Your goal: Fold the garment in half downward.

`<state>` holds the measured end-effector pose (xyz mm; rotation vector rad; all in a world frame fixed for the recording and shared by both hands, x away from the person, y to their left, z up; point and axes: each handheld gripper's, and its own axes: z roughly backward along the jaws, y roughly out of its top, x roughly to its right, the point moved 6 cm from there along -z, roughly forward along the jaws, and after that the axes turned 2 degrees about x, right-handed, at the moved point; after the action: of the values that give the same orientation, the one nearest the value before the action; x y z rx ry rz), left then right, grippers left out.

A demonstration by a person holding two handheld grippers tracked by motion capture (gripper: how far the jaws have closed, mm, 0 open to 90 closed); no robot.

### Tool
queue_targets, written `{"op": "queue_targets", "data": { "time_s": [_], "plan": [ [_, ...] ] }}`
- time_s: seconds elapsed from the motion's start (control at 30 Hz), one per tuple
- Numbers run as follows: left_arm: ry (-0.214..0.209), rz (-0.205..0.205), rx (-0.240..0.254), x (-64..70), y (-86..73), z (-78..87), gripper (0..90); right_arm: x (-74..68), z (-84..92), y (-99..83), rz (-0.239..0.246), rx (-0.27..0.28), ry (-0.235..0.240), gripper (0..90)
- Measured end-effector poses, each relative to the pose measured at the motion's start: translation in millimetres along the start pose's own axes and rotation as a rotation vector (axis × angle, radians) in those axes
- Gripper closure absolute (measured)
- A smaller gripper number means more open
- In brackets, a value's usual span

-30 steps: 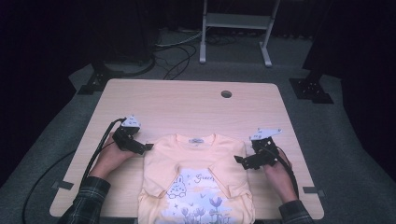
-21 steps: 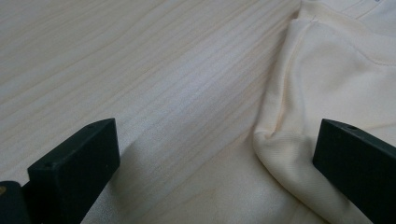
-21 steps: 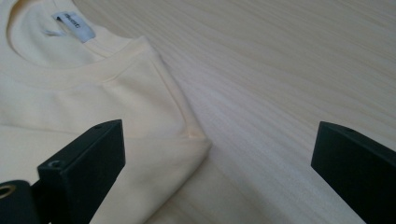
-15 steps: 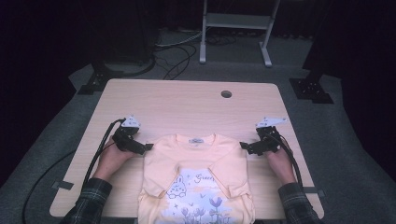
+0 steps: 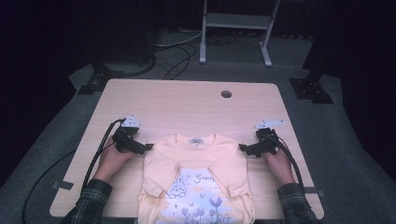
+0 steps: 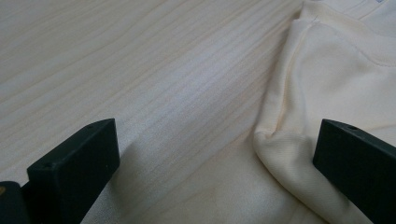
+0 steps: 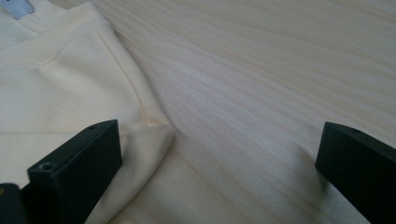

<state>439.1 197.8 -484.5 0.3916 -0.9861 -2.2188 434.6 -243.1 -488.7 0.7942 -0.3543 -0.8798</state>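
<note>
Folded T-shirt [image 5: 196, 177] on the surface [image 5: 187, 107].
Left gripper [image 5: 145, 147] and right gripper [image 5: 243, 148] rest at its shoulder corners, jaws apart, gripping nothing.

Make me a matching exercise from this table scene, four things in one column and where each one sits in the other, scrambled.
Things:
1. T-shirt
2. Left hand-held gripper
3. Right hand-held gripper
4. Round hole

Places, in the high view:
A. In the table top, near its far edge
B. At the shirt's left shoulder corner, jaws open
C. Flat at the table's near edge, sleeves folded in
D. At the shirt's right shoulder corner, jaws open

Pairs: 1-C, 2-B, 3-D, 4-A
</note>
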Motion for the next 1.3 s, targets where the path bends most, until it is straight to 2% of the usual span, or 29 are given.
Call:
{"op": "queue_targets", "data": {
  "time_s": [0.27, 0.43, 0.5, 0.57, 0.63, 0.8, 0.97, 1.1, 1.3],
  "plan": [
    [0.001, 0.0, 0.0, 0.0, -0.1, 0.0, 0.0, -3.4, 1.0, -1.3, -0.041, 0.002, -0.047, 0.0],
    [0.002, 0.001, 0.0, 0.0, 0.0, 0.1, 0.0, -3.8, 0.4, -0.7, -0.034, 0.002, -0.043, 0.0],
    [-0.008, -0.003, 0.014, 0.5, 0.3, 1.8, 3.0, -3.4, 0.5, -0.7, -0.042, 0.003, -0.048, 0.5],
    [-0.024, -0.011, 0.032, 1.4, 0.4, 3.8, 11.7, -5.5, 2.7, -0.3, -0.038, 0.008, -0.036, 8.7],
    [-0.027, -0.007, 0.027, 1.6, 0.5, 4.8, 13.8, -8.9, 6.5, 0.0, -0.032, 0.013, -0.013, 18.4],
    [-0.055, -0.023, 0.012, 6.8, 1.6, 9.1, 26.6, -13.7, 11.6, -1.1, -0.031, 0.017, 0.013, 28.9],
    [-0.085, -0.02, 0.018, 10.6, 2.4, 10.7, 36.4, -18.1, 12.6, -0.4, -0.031, 0.022, 0.061, 36.6],
    [-0.107, -0.022, 0.016, 14.2, 2.6, 11.9, 45.5, -20.6, 12.1, 0.2, -0.033, 0.029, 0.079, 43.7],
    [-0.151, 0.005, 0.02, 19.0, 3.0, 12.6, 59.1, -24.4, 12.6, 0.3, -0.034, 0.03, 0.114, 58.6]
  ]
}}
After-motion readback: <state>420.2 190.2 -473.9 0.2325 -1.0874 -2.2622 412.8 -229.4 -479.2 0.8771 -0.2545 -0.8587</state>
